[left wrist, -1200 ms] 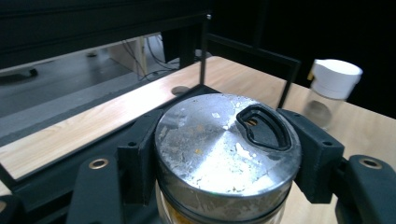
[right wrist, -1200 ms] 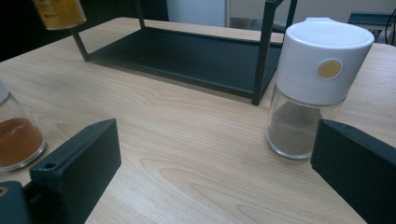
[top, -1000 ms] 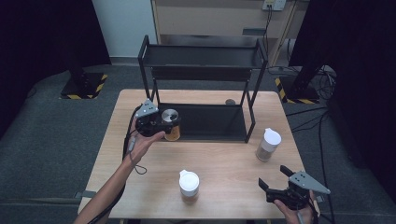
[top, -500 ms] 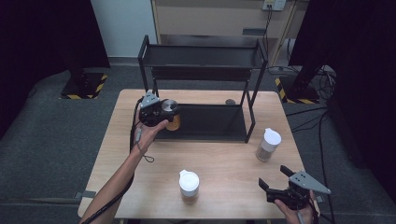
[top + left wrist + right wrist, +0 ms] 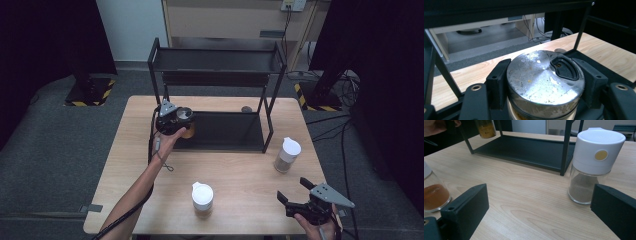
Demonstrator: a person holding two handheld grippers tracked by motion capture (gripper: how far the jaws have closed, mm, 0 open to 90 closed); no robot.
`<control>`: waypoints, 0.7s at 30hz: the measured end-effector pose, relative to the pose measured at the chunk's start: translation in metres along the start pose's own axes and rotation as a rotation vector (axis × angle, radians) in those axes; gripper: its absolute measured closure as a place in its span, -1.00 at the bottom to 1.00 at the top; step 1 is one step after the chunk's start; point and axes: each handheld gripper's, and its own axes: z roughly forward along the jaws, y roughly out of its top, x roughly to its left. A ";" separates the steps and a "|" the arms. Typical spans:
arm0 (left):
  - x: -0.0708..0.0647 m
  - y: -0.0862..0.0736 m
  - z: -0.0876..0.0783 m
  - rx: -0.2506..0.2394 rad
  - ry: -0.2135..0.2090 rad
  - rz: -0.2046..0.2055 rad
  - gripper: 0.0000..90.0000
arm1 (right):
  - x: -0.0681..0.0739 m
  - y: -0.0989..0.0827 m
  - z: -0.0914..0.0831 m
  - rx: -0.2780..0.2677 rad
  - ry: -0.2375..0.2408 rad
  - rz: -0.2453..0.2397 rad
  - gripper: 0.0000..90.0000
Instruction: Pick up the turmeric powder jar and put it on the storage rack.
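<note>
Here the black two-tier rack stands at twelve o'clock on the wooden table, and the left gripper — at about ten o'clock, over the rack's lower shelf corner — is clamped on a metal-lidded spice jar of yellow powder. The right gripper, at five o'clock, holds nothing — jaws spread wide.

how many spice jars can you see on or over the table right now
3. A metal-lidded jar held in the left tongs at the black rack's left end, a white-capped jar near the table's front edge, and another white-capped jar right of the rack.
</note>
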 end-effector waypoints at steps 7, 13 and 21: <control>-0.001 -0.011 0.011 0.019 0.022 -0.003 -0.25 | -0.001 0.000 0.000 -0.001 0.000 0.005 -0.96; -0.005 -0.020 0.020 0.027 0.026 -0.005 -0.25 | -0.001 0.000 0.000 -0.001 0.001 0.006 -0.96; -0.008 -0.026 0.027 0.034 0.033 -0.008 -0.25 | -0.001 -0.001 -0.001 -0.002 0.002 0.008 -0.96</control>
